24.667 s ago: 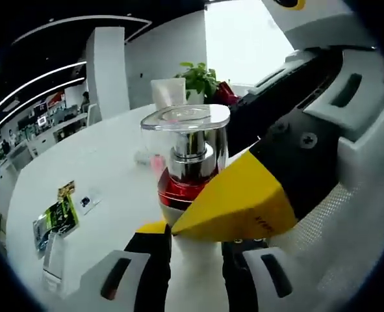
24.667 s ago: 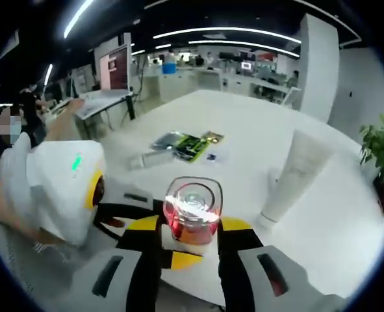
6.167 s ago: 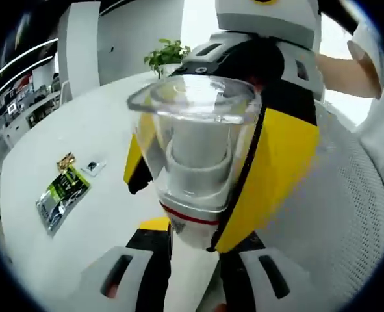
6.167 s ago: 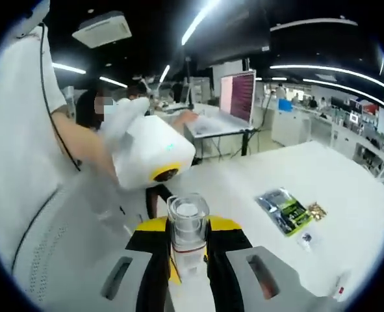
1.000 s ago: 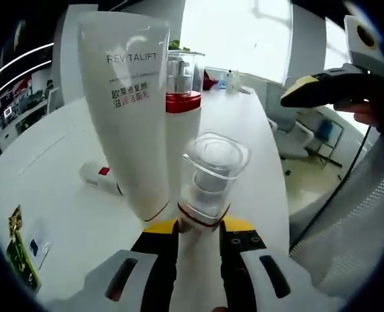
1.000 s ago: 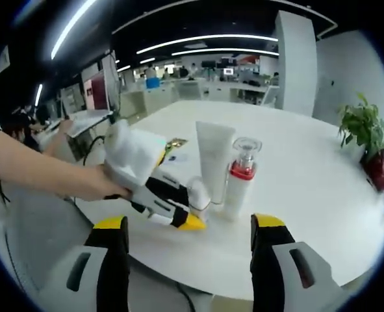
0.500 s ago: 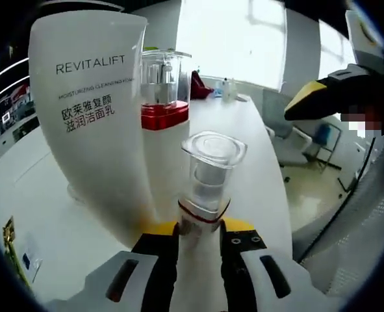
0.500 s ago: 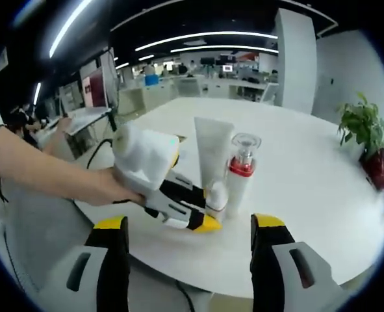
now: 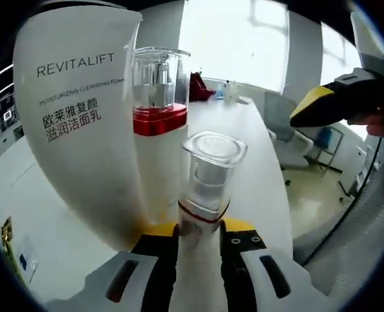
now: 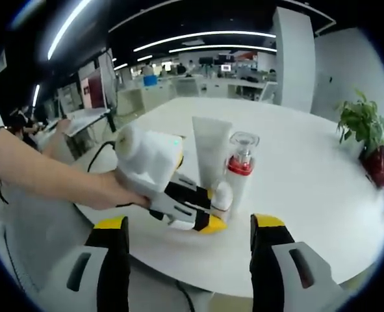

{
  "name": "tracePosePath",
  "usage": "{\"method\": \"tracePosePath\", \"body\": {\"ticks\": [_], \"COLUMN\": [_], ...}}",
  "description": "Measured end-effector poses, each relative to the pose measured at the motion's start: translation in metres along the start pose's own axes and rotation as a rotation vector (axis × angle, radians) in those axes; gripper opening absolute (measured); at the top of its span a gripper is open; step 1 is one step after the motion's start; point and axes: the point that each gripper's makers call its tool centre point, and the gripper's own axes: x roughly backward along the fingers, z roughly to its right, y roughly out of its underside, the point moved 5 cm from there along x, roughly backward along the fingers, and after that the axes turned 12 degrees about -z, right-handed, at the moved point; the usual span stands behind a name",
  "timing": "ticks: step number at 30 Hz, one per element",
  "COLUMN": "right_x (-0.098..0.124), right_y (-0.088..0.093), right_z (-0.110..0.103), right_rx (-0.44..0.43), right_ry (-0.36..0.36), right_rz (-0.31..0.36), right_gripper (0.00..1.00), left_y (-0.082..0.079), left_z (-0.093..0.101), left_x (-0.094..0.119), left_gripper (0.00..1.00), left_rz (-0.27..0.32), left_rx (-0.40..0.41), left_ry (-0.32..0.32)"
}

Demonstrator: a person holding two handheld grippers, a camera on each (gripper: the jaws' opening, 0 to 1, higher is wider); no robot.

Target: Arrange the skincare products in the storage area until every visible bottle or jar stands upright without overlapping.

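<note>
One small pump bottle pinched in left hand-held gripper: lower straight beside tall pump bottle, right hand-held gripper spread.

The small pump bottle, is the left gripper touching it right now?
Touching. In the left gripper view, the left gripper is shut on the small pump bottle, its yellow tips pressed against the base.

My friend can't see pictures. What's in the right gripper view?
A person's hand holds the left gripper shut on a small bottle, beside an upright white tube and a red-collared pump bottle on a white table. The right gripper is open.
</note>
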Motion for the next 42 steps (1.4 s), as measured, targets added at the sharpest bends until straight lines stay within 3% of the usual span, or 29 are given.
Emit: {"method": "tracePosePath", "body": {"ticks": [8, 22, 33, 37, 40, 42], "right_x": [-0.001, -0.002, -0.004, -0.005, -0.005, -0.005], "right_y": [0.0, 0.001, 0.002, 0.002, 0.002, 0.001], "right_z": [0.0, -0.002, 0.002, 0.002, 0.003, 0.004], "right_rx": [0.001, 0.009, 0.007, 0.005, 0.004, -0.001], "right_ry": [-0.001, 0.01, 0.024, 0.029, 0.042, 0.042], "right_rz": [-0.003, -0.02, -0.035, -0.041, -0.039, -0.036], "right_gripper": [0.75, 0.76, 0.77, 0.77, 0.78, 0.77], "left_y": [-0.006, 0.013, 0.041, 0.057, 0.076, 0.082], "left_z": [0.002, 0.001, -0.007, -0.018, -0.026, -0.022], "left_x": [0.004, 0.036, 0.082, 0.104, 0.125, 0.14], "left_gripper": [0.22, 0.26, 0.36, 0.4, 0.45, 0.51], "left_rz": [0.028, -0.033, -0.019, -0.009, -0.036, -0.007], "left_rx": [0.007, -0.003, 0.091, 0.141, 0.212, 0.248], "left_ry": [0.011, -0.019, -0.061, -0.094, -0.133, -0.145]}}
